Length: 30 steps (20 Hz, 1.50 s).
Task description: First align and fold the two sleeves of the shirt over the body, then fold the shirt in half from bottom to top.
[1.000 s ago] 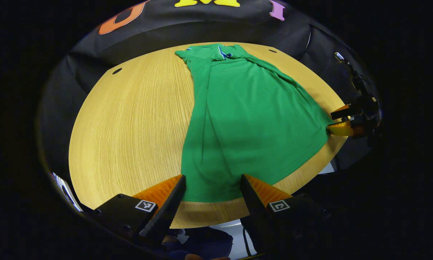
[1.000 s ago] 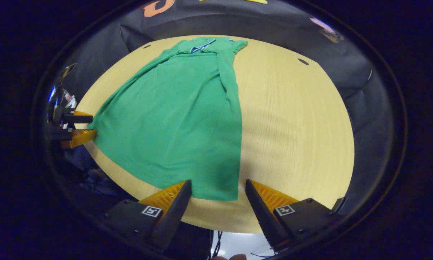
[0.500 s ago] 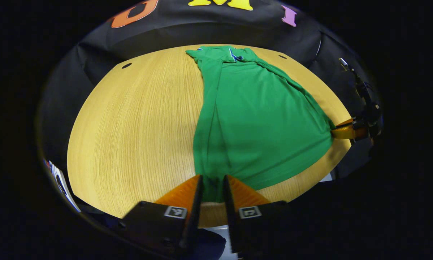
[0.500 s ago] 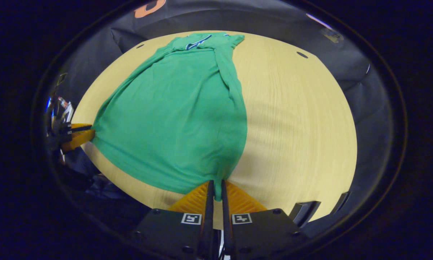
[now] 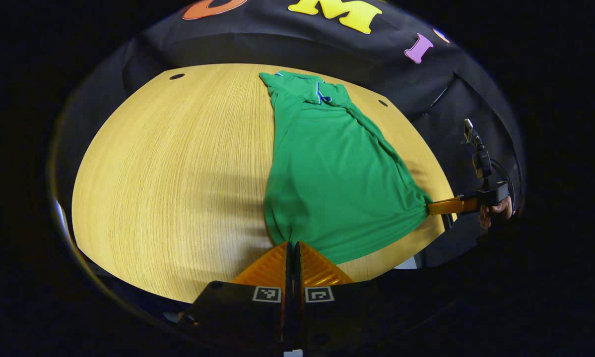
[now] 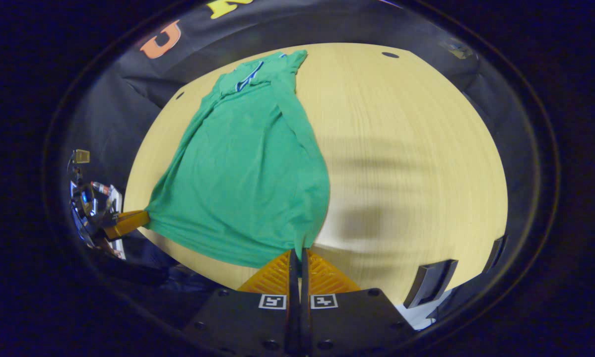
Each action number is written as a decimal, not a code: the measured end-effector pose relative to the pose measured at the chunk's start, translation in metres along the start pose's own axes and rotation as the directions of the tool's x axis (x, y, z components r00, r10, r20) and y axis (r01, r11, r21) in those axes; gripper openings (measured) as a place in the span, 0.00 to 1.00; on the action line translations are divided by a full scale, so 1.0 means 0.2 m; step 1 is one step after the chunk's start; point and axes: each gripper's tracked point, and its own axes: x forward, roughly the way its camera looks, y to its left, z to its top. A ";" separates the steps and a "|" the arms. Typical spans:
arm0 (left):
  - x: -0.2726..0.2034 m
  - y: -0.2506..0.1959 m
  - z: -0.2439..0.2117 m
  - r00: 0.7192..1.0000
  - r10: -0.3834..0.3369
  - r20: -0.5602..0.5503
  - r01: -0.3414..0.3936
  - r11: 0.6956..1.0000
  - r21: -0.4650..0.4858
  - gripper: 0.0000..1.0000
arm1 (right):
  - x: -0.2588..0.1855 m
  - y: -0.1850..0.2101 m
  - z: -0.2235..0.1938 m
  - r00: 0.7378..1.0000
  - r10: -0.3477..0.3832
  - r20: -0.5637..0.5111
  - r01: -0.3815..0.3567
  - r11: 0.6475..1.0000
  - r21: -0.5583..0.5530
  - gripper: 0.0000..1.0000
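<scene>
On the round wooden table (image 5: 168, 163) lies the green shirt (image 5: 327, 173), sleeves folded over its body, collar at the far edge. The left gripper (image 5: 292, 244) is clamped on the hem's left corner, and the right gripper (image 6: 298, 250) pinches its right corner.

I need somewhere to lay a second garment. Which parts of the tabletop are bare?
The round wooden table is bare on the broad stretch left of the green shirt in the left gripper view, and on the one right of it in the right gripper view. The near hem is crowded: both grippers pinch its corners.
</scene>
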 end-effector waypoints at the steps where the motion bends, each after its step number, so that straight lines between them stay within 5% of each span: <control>1: -0.02 0.00 0.04 1.000 -0.007 0.012 0.007 1.000 -0.004 0.03 | -0.03 0.01 0.04 1.000 0.020 0.013 -0.020 1.000 0.018 0.02; 20: -0.12 0.00 1.01 0.981 -0.070 0.182 0.052 0.994 0.100 0.03 | -0.30 0.23 1.06 0.958 0.179 0.223 -0.184 0.983 0.002 0.03; 30: 0.15 0.13 1.81 0.956 -0.096 0.278 0.070 0.992 0.101 0.03 | -0.14 0.24 1.77 0.930 0.163 0.330 -0.154 0.987 -0.051 0.03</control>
